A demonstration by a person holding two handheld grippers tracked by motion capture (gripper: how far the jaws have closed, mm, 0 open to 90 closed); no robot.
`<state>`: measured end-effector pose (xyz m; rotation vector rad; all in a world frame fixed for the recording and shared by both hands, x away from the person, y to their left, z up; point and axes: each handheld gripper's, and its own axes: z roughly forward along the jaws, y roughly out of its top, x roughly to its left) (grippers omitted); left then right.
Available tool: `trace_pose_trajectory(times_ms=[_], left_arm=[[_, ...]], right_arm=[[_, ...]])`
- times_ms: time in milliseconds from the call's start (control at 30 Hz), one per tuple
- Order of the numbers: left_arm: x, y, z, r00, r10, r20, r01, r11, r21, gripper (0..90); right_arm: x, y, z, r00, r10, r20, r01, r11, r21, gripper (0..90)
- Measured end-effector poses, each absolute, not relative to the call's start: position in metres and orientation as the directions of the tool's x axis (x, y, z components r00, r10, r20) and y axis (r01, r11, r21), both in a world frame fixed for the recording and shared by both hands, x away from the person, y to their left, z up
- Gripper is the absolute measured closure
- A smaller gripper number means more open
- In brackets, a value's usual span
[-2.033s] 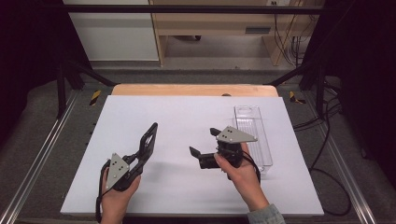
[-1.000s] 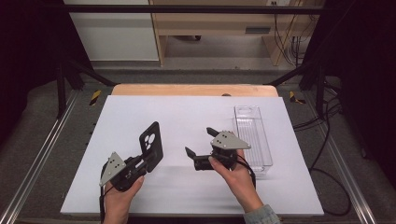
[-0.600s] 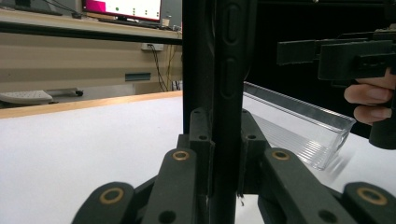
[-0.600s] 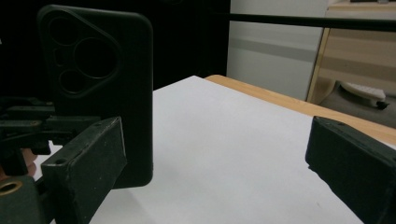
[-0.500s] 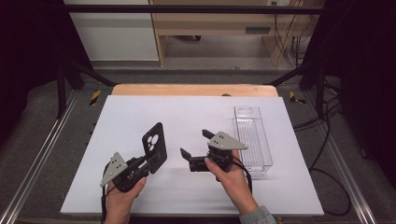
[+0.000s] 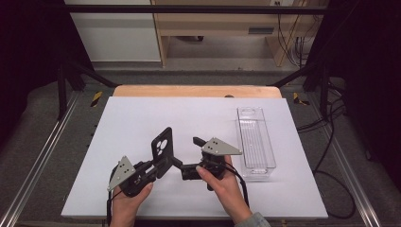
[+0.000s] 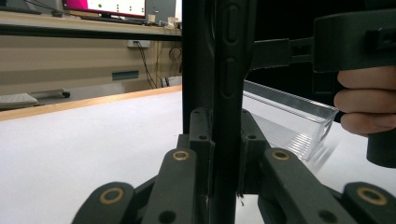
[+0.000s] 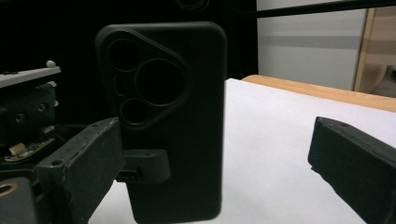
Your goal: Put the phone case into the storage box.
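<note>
The left gripper (image 6: 158, 166) clamps the black phone case (image 6: 161, 145) upright by its lower end; the right gripper (image 6: 189, 156), jaws spread, faces it. Light, bendy, likely slick: grip the side edges.

Phone case (image 6: 161, 146) left of tray (image 6: 256, 141)

— What do the tongs look like?
— Both are black. The left tongs (image 6: 163, 163) and right tongs (image 6: 187, 158) each carry a grey three-cornered plate with small dark holes.
— Any hardware?
— Brass-ringed pivots on the left linkage; black cables trail back. A grey sleeve cuff (image 6: 255, 221) shows.
</note>
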<state>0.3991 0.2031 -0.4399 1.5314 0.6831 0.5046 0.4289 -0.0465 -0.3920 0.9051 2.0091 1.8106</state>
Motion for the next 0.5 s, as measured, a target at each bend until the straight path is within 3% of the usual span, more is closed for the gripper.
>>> trace_pose_trajectory(times_ms=[500], left_arm=[[0.3949,0.1922,-0.4395,0.751,0.655,-0.084,0.12,-0.011,0.993,80.3]], right_arm=[[0.4233,-0.0401,-0.3897,-0.775,0.591,0.224,0.262,-0.022,0.965,2.5]])
